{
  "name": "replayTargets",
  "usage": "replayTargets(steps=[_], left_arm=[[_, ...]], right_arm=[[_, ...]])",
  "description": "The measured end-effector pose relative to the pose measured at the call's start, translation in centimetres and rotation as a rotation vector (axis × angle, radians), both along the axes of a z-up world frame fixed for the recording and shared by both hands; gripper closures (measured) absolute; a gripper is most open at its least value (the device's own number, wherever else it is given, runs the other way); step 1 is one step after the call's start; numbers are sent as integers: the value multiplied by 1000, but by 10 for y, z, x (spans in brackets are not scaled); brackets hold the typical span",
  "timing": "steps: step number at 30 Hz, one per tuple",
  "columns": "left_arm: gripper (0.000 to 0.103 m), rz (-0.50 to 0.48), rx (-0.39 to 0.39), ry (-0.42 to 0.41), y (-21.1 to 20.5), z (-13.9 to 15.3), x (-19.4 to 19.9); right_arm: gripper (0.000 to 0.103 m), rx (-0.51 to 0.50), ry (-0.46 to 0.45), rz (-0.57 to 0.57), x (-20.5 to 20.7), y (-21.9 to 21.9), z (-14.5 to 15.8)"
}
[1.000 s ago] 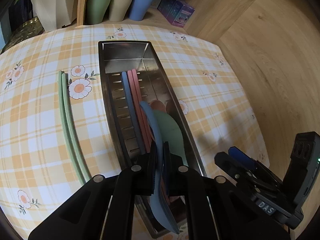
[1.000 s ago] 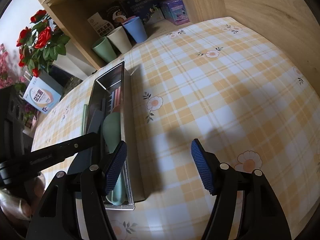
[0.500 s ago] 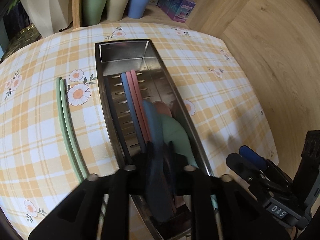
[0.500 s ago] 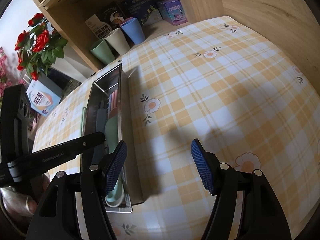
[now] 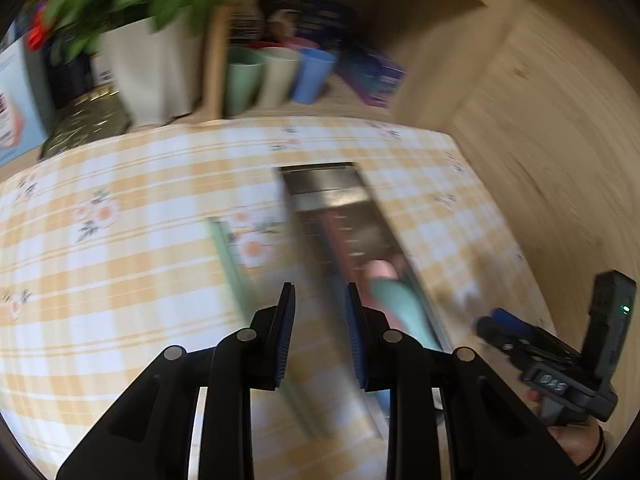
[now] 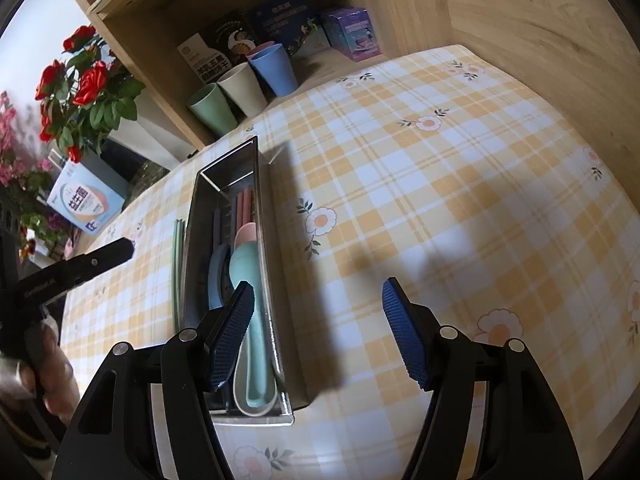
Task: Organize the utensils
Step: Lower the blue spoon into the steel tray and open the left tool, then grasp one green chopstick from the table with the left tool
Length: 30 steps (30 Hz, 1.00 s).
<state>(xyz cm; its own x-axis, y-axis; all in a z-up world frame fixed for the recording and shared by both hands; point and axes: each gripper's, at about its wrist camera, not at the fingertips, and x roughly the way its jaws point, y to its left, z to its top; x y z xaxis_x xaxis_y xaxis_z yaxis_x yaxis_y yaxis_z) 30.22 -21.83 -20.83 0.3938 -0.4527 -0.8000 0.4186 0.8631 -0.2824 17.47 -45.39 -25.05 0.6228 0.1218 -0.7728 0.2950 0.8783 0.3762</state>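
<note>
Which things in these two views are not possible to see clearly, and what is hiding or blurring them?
- Left wrist view: motion blur smears the metal tray; the utensils in it cannot be counted.
- Left wrist view: the green chopsticks are blurred and pass behind the left gripper.
- Right wrist view: the right gripper finger covers part of the green spoon.
- Right wrist view: the tray wall hides the lower part of the pink chopsticks.

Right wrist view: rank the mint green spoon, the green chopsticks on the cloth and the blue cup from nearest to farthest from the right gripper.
1. Mint green spoon, in the steel tray, beside the right gripper's left finger.
2. Green chopsticks, on the checked cloth left of the tray.
3. Blue cup, far back in the shelf.
</note>
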Motion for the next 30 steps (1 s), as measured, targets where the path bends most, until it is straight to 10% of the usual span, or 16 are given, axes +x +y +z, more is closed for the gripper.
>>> replayTargets(steps=[30], left_arm=[[85, 89, 180, 26, 7, -74, 16]], right_arm=[[38, -6, 25, -32, 5, -5, -8]])
